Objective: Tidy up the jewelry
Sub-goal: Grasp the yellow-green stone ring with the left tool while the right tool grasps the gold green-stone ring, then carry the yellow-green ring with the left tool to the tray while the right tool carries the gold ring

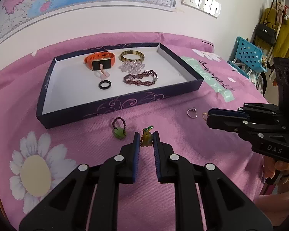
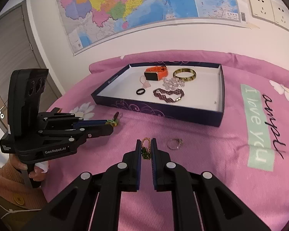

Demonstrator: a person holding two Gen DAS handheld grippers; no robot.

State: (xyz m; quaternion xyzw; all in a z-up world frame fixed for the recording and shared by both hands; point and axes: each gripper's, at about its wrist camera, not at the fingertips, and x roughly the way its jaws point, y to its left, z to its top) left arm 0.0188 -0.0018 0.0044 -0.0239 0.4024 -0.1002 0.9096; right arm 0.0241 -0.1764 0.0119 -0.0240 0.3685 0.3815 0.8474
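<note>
Both claws slant downward, left claw (image 1: 146,139) clamping amber pendant (image 1: 146,139), right claw (image 2: 146,147) clamping gold chain (image 2: 146,148).

A wall map (image 2: 136,5) hangs beside 2 sockets (image 1: 201,1), near a blue basket (image 1: 246,54) and black handbag (image 1: 265,33).

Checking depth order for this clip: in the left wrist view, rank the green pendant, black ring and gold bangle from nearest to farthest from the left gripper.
From the left gripper:
1. Green pendant, on the pink cloth just left of the fingertips.
2. Black ring, inside the tray, near its middle.
3. Gold bangle, inside the tray, by its far wall.
</note>
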